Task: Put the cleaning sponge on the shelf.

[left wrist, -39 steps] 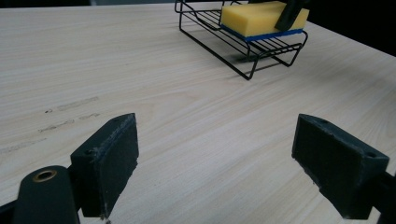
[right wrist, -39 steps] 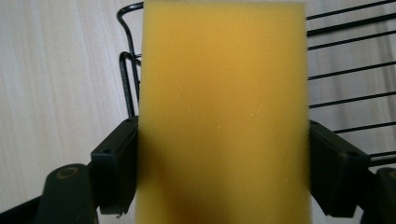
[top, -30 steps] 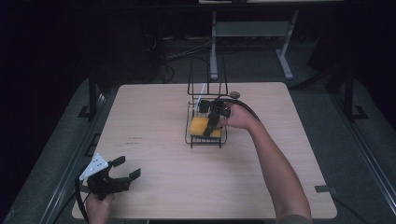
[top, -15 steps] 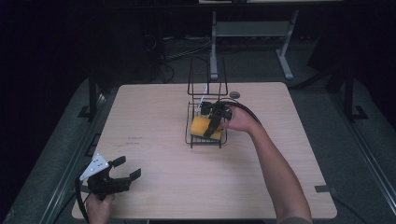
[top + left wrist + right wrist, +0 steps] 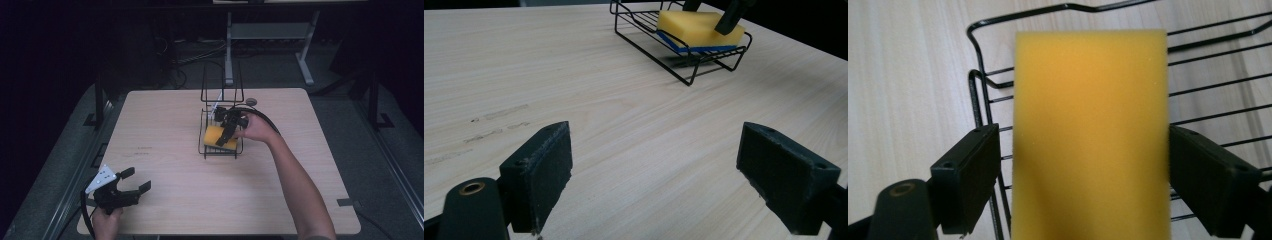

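Sponge (image 5: 1090,135) now sits lower in the wire rack (image 5: 207,150); right tool (image 5: 226,131) looks barely released, so spread wider, lift straight; left tool (image 5: 131,183) idles wide open, empty.

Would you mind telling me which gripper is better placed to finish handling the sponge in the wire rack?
The right gripper: its jaws flank the yellow sponge in the wire rack. The left gripper hovers open at the table's near corner.

Wooden table (image 5: 300,165) extends under the left gripper (image 5: 134,186) and right gripper (image 5: 222,141); small grey round disc (image 5: 251,101) just beyond the right gripper; faint dark marks (image 5: 145,148) ahead of the left gripper; grey metal stand (image 5: 270,31) well beyond the right gripper.
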`<act>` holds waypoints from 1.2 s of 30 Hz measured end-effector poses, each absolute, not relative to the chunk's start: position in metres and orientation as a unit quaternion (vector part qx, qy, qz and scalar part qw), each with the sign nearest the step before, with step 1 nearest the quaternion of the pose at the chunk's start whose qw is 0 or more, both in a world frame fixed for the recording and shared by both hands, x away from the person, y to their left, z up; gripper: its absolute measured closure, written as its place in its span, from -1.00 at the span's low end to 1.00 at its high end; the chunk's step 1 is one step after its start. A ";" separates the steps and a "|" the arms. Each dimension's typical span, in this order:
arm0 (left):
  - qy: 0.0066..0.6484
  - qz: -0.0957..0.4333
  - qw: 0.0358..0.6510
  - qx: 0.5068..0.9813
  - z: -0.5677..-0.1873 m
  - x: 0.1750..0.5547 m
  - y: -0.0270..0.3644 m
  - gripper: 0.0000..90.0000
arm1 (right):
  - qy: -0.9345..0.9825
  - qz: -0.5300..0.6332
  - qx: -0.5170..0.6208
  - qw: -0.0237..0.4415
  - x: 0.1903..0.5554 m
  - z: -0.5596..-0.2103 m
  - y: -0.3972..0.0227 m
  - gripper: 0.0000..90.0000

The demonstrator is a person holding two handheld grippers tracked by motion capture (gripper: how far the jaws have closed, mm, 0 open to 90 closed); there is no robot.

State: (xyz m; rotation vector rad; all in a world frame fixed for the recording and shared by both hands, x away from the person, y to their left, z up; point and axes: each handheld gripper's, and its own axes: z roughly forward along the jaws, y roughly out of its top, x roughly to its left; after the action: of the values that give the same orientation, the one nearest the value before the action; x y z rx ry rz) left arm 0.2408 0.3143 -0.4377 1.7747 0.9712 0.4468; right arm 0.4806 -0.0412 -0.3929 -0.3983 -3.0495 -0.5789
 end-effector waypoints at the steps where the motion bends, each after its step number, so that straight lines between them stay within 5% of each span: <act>1: 0.404 0.186 0.509 0.737 -0.438 0.241 0.315 -0.69 | -0.973 -0.192 -0.129 0.006 0.479 -0.392 -0.042 -0.64; 36: 0.402 0.186 0.506 0.740 -0.438 0.242 0.313 -0.69 | -0.959 -0.236 -0.159 0.005 0.472 -0.386 -0.066 -0.67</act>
State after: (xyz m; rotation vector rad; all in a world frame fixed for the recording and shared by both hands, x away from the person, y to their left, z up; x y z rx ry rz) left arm 0.2416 0.3128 -0.4379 1.7849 0.9689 0.4496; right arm 0.4720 -0.0661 -0.3857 -0.4973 -3.0027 -0.7382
